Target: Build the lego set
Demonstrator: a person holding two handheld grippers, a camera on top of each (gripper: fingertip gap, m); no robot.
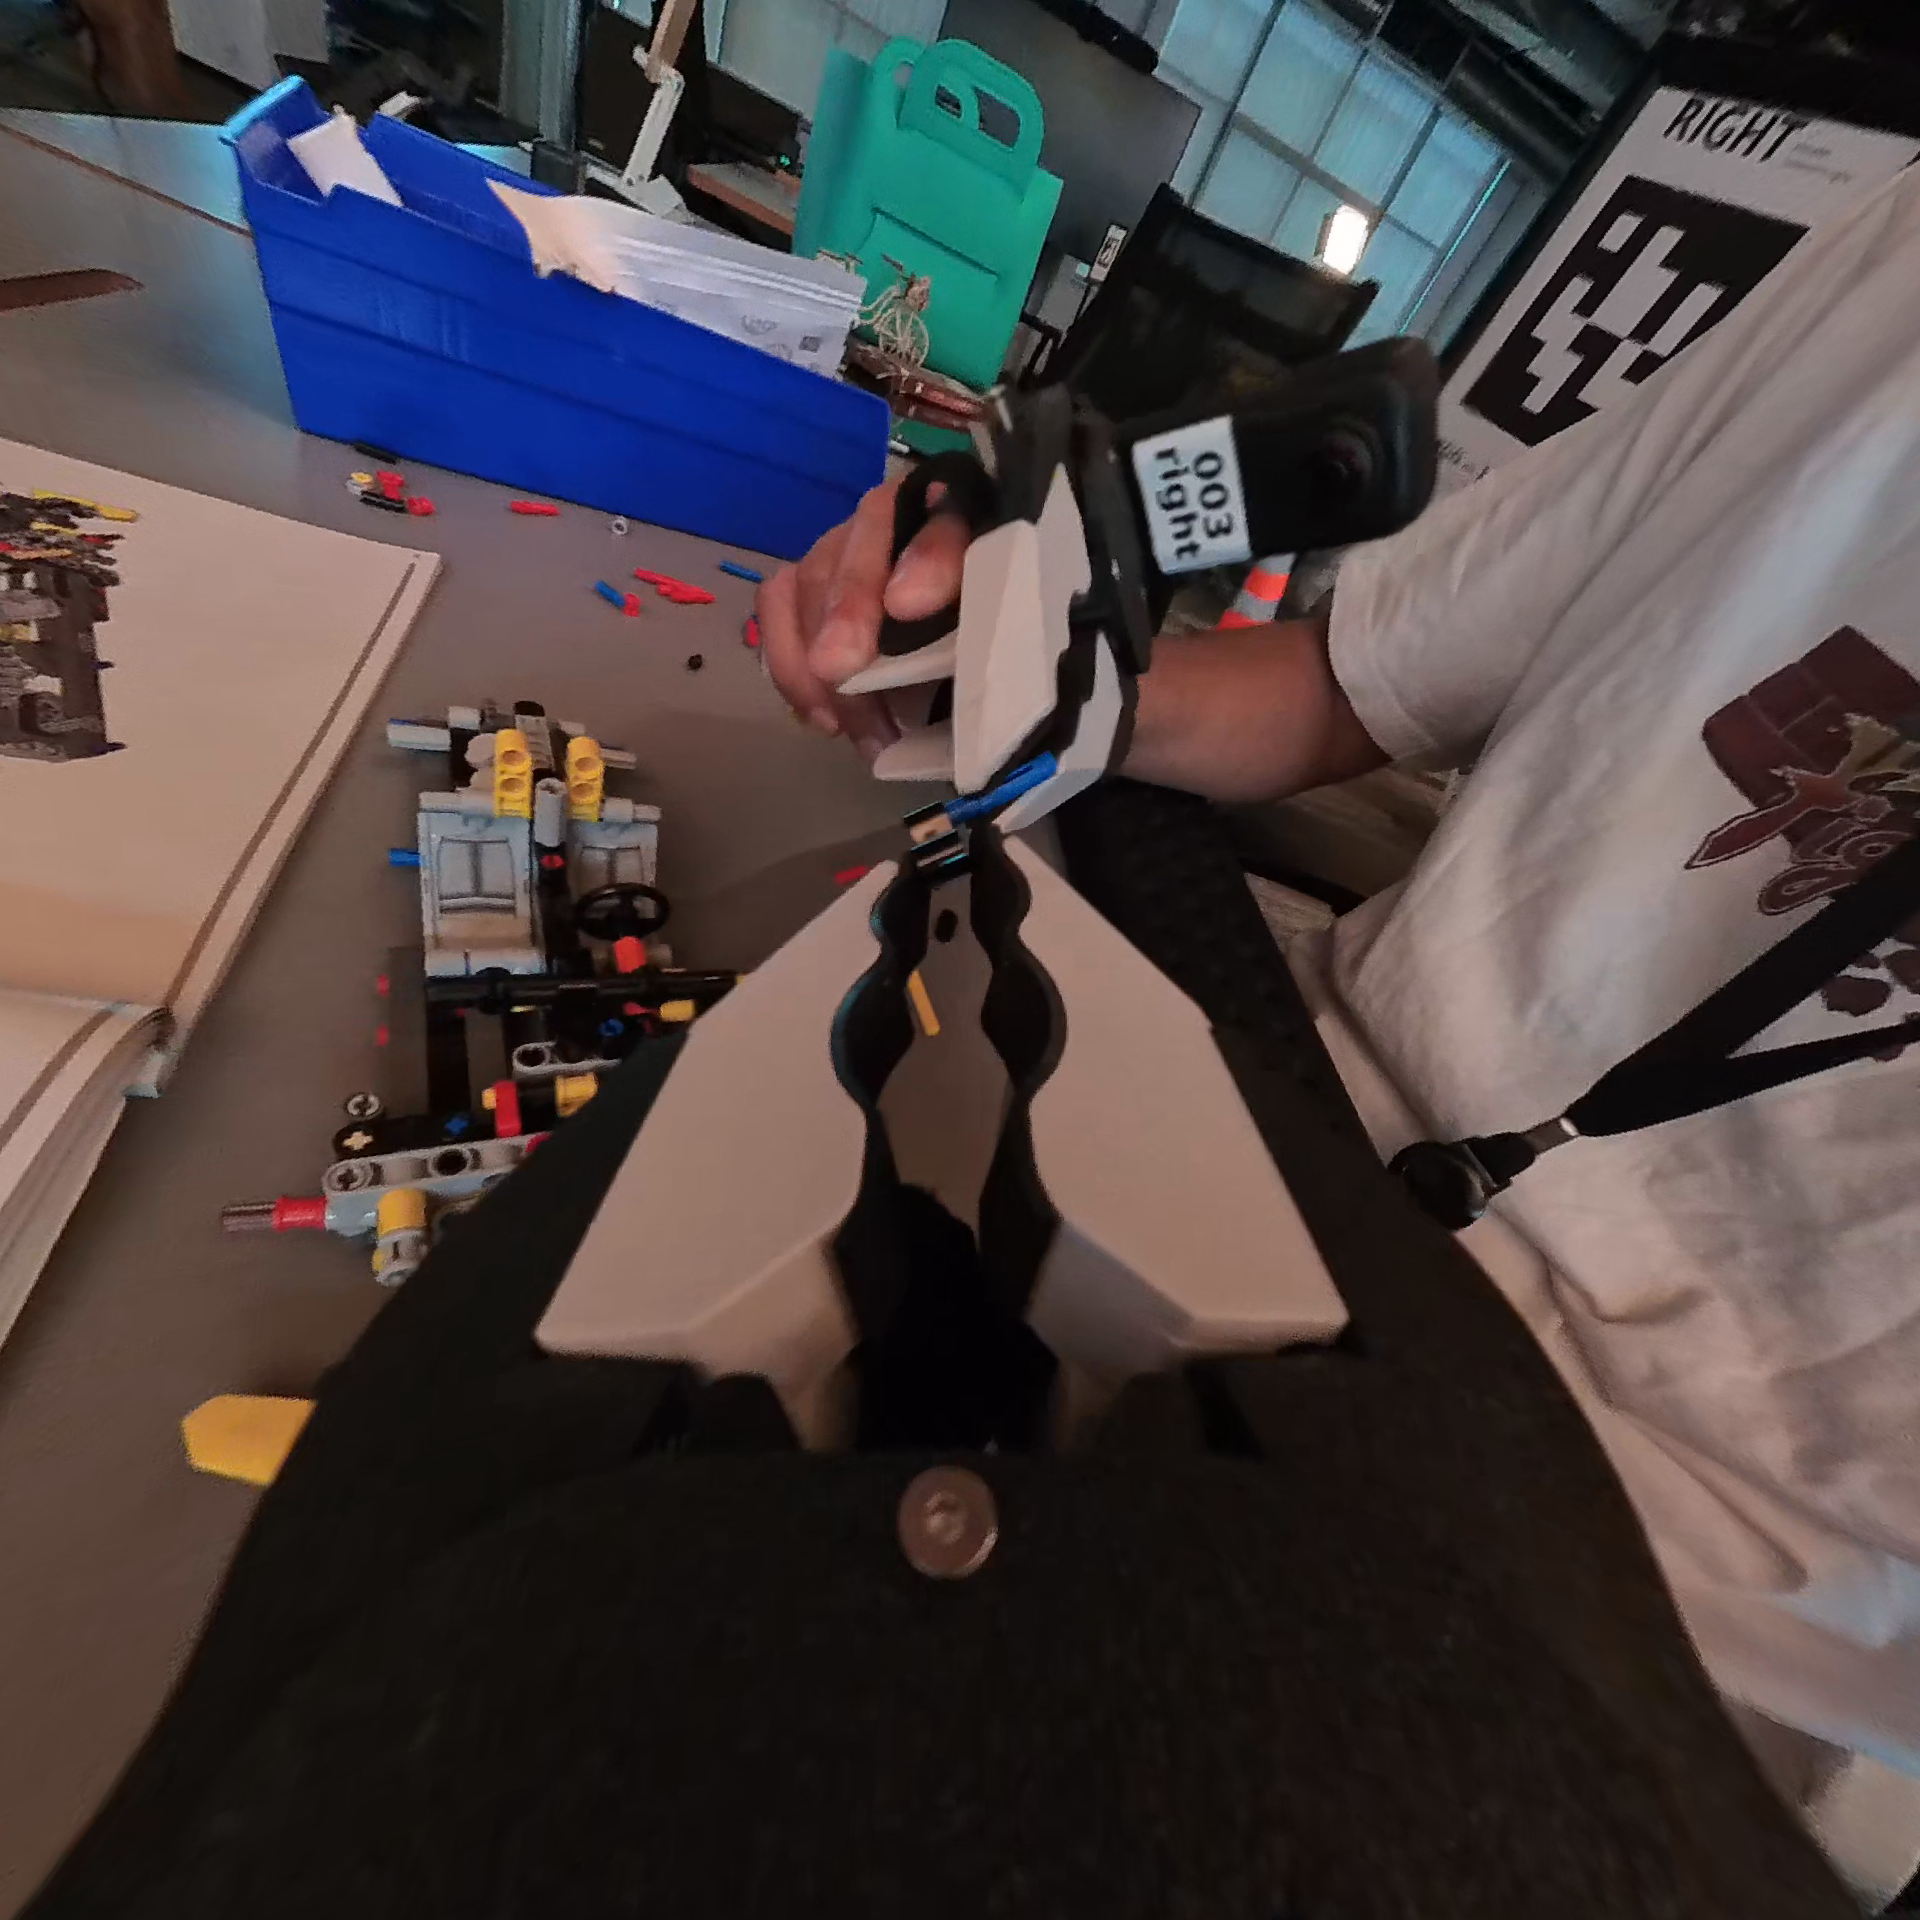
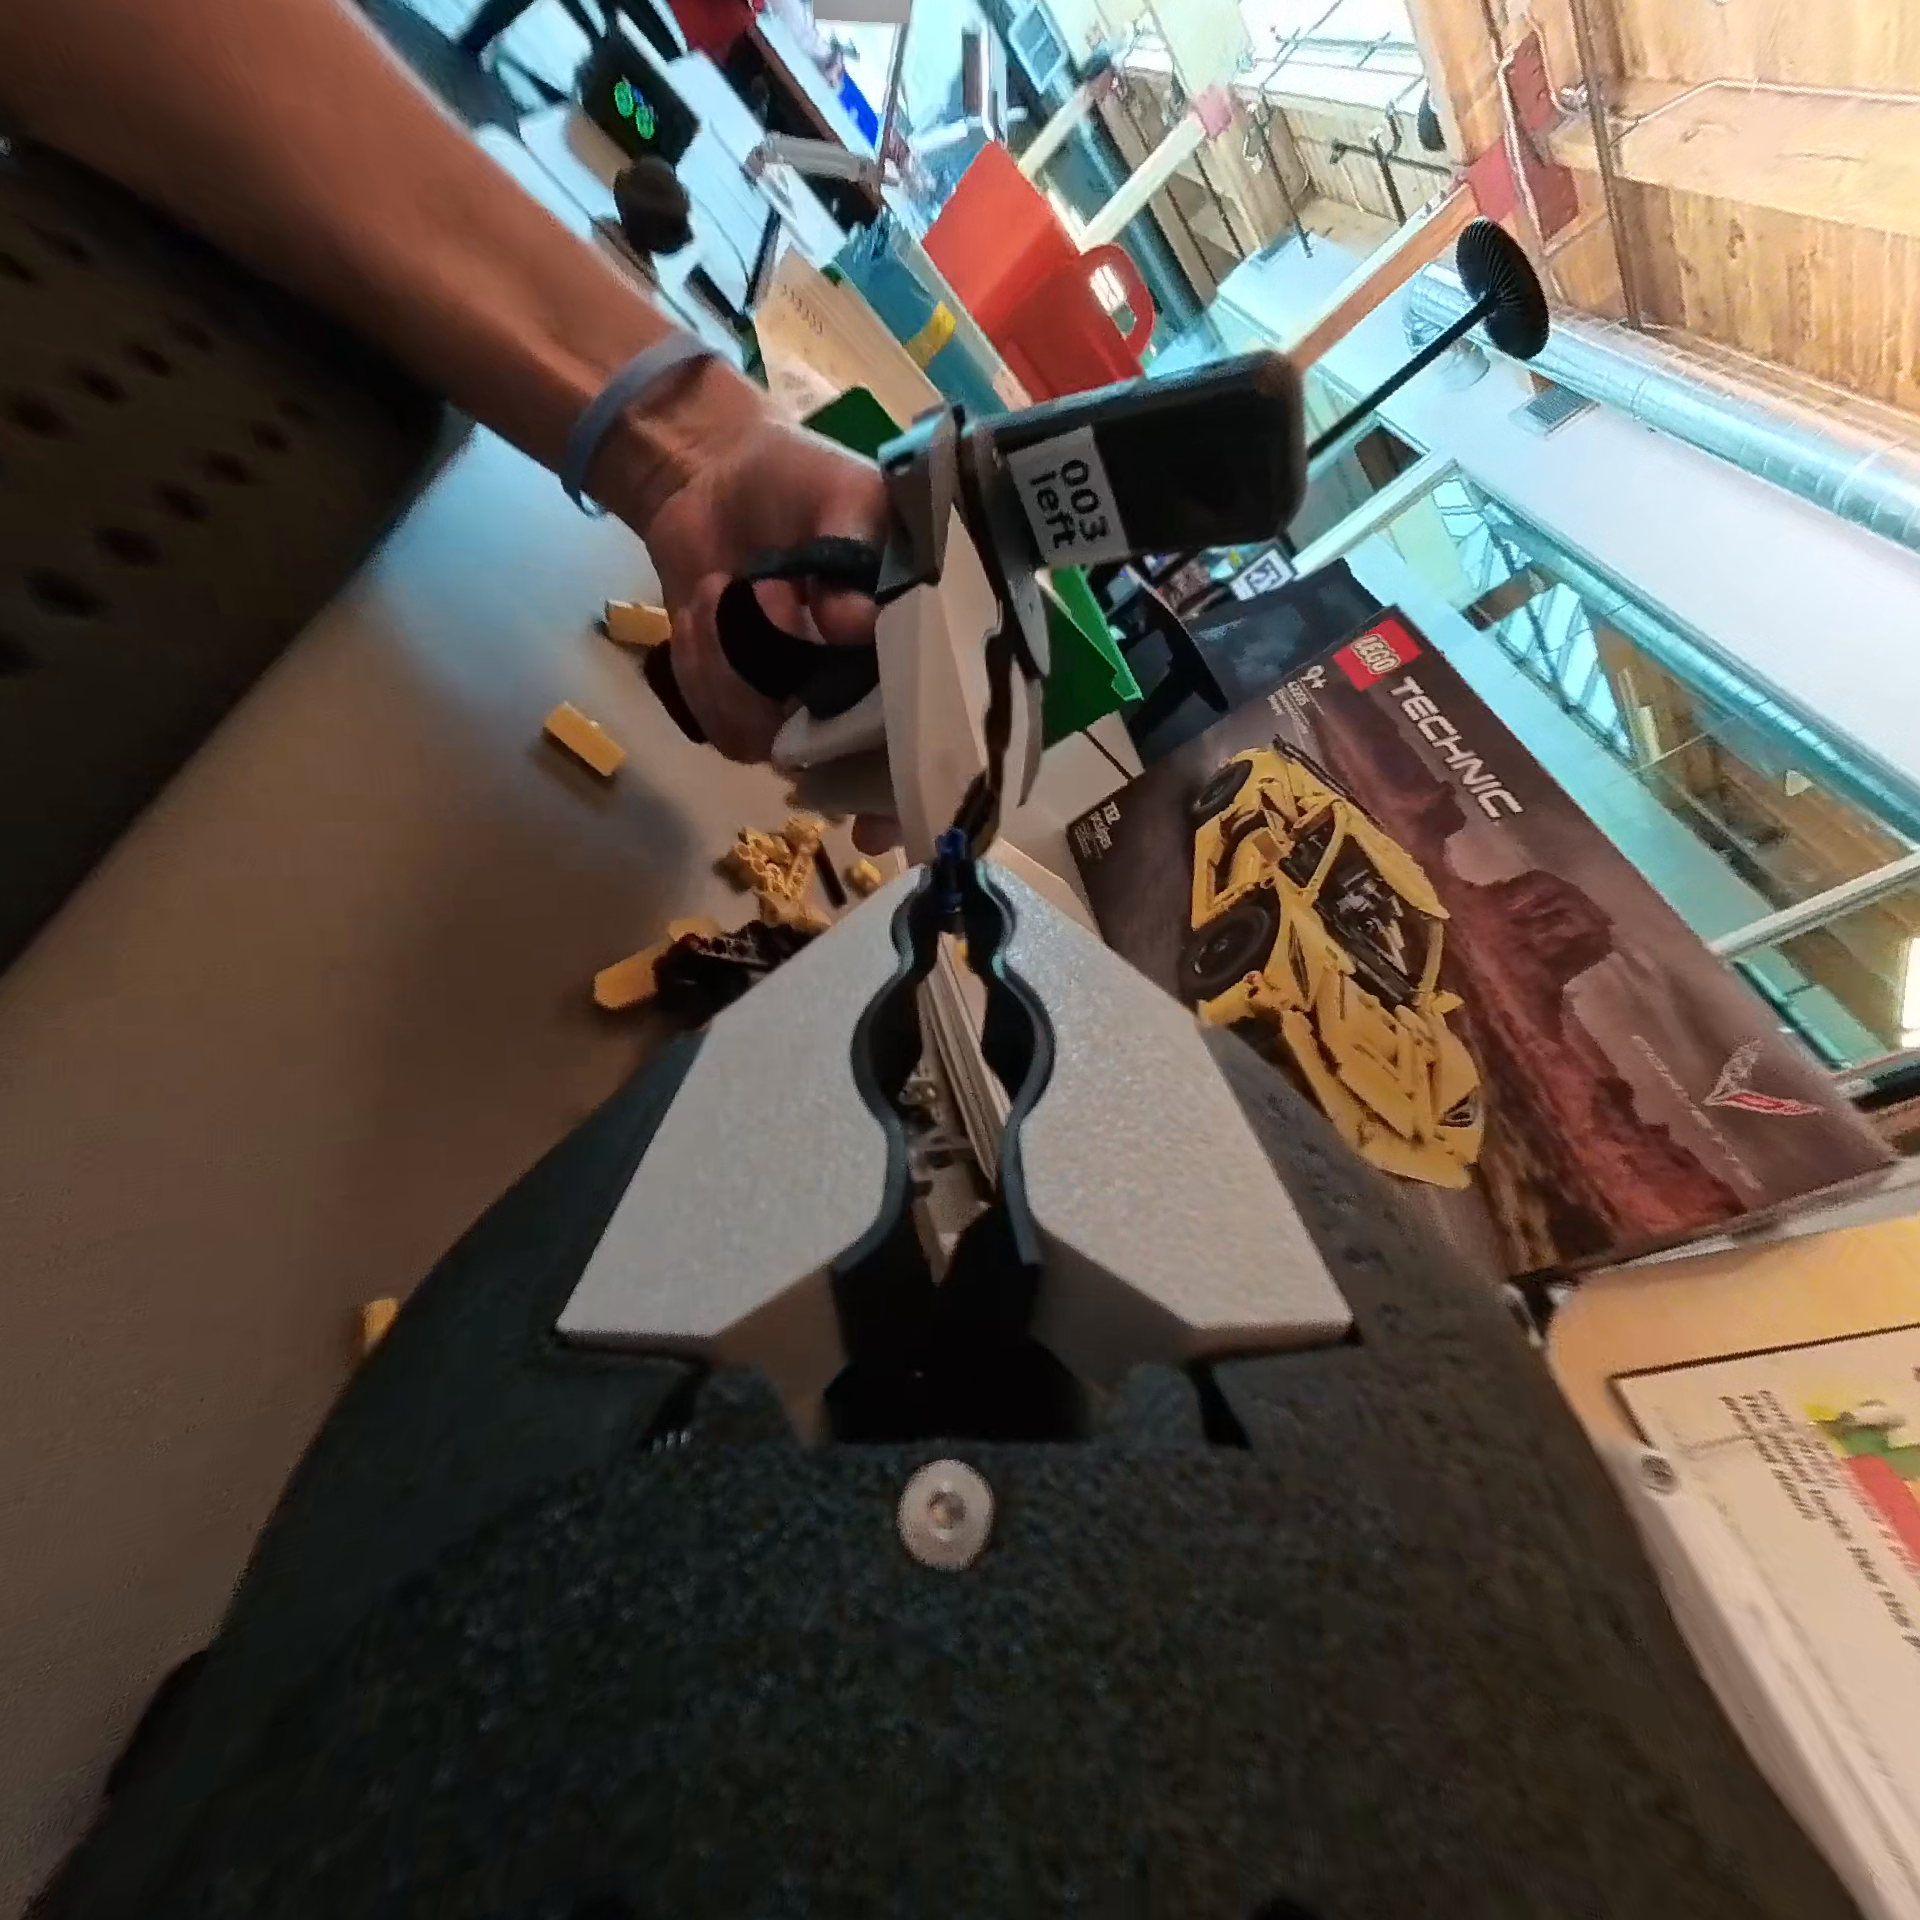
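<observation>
Here the left claw (image 1: 940, 847) pinches a small black connector (image 1: 928, 831) while the right claw (image 1: 1013, 795), at two o'clock, pinches a blue pin (image 1: 1003, 787); pressing them together squarely looks next.

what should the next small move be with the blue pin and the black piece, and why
Probably push the right gripper a little further toward the left gripper, seating the blue pin in the small black piece. Both grippers are shut on their parts above the table, tip to tip, and much of the pin still shows outside the piece.
</observation>
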